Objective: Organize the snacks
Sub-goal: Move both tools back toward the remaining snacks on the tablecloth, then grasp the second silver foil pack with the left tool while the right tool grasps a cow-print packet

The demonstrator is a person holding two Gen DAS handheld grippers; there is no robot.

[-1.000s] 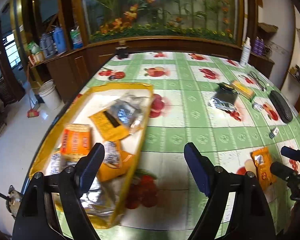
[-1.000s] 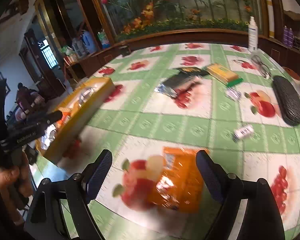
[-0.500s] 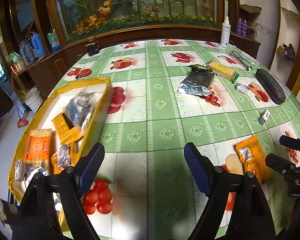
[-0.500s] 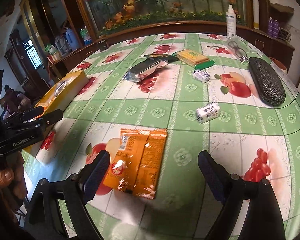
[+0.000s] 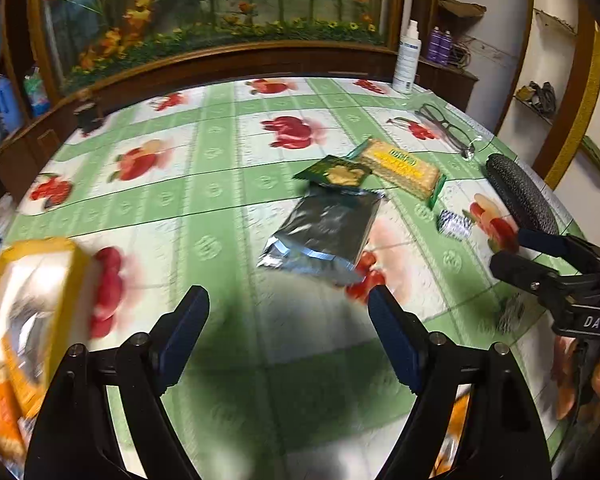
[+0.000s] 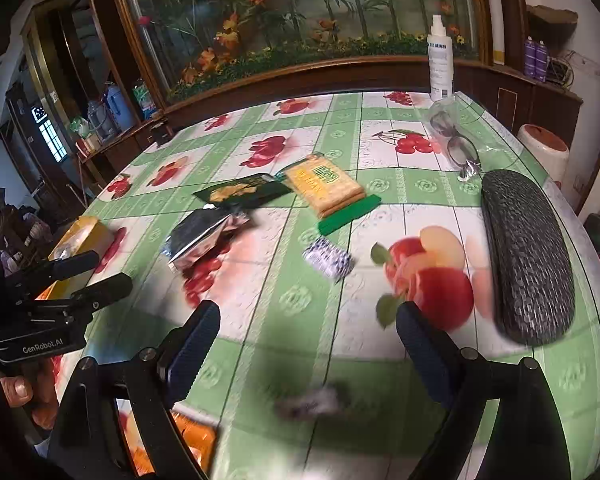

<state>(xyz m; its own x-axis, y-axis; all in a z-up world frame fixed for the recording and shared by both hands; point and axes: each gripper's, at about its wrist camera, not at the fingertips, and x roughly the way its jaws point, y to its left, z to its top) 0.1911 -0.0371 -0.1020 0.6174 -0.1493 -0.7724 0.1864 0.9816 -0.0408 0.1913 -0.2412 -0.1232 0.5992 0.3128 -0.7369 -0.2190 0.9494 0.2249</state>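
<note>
My left gripper (image 5: 288,312) is open and empty above the tablecloth, just short of a silver foil snack bag (image 5: 324,232). Behind the bag lie a dark green packet (image 5: 332,172) and a yellow cracker pack (image 5: 400,170). The yellow tray (image 5: 32,280) with snacks is at the lower left. My right gripper (image 6: 308,332) is open and empty over the table. Ahead of it are a small blue-white wrapped snack (image 6: 328,258), the foil bag (image 6: 204,232) and the cracker pack (image 6: 324,184). An orange packet (image 6: 192,440) lies under its left finger. A small blurred packet (image 6: 312,402) lies between its fingers.
A black glasses case (image 6: 528,256) lies at the right, with glasses (image 6: 456,144) and a white spray bottle (image 6: 440,60) beyond. A wooden-framed aquarium (image 6: 300,12) backs the round table. The left gripper shows at the left in the right wrist view (image 6: 92,276).
Both grippers have moved forward across the table. The tray has slid to the left edge of the left view. The orange packet has dropped to the bottom of the right view.
</note>
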